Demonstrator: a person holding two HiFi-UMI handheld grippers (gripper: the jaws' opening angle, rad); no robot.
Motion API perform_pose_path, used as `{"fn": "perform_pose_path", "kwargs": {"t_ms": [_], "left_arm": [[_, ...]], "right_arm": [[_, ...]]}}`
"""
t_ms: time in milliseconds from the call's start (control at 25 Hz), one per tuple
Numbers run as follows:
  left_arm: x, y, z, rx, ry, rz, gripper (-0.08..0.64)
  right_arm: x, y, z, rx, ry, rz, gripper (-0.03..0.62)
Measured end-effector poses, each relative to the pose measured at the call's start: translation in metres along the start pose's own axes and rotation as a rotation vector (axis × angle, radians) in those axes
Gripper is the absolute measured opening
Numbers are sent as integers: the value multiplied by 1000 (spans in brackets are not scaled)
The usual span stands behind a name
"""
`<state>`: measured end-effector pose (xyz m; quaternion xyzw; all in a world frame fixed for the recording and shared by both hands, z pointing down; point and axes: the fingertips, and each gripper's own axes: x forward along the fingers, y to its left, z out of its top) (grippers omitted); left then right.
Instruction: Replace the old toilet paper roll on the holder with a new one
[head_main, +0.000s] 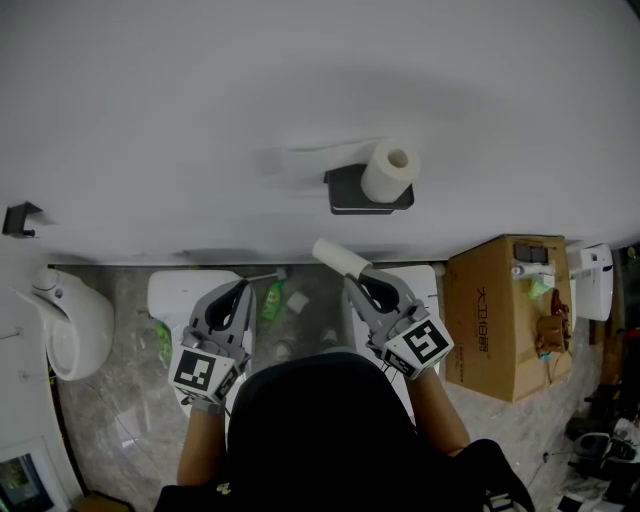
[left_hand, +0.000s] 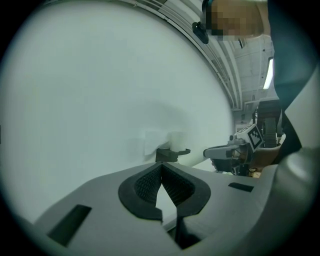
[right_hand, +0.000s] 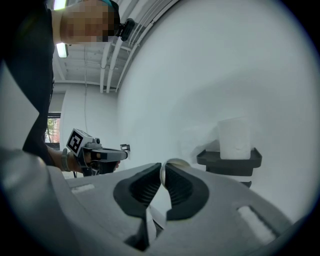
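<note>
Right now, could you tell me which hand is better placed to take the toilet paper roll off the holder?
Probably left: the left gripper is shut and empty, while the right gripper, though nearer the toilet paper roll on the holder, clamps a white tube.

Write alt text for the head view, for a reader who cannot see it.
Seen from above, a person's right gripper holds a slim white tube near a toilet paper roll standing on a dark wall holder. The left gripper is shut and empty.

Restroom: urinal (head_main: 62, 322), paper holder (head_main: 345, 190)
</note>
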<state>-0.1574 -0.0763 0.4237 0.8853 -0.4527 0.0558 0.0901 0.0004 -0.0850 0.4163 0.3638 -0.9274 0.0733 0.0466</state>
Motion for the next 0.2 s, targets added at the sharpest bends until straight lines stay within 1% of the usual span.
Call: {"fn": "perform_pose_path", "kwargs": {"t_ms": [80, 200], "left_arm": [[1, -2, 0, -30, 14, 5, 14], [3, -5, -3, -41, 26, 1, 14]], "right_arm": [[-2, 0, -1, 0, 2, -2, 20], [-4, -1, -1, 1, 4, -3, 21]]}}
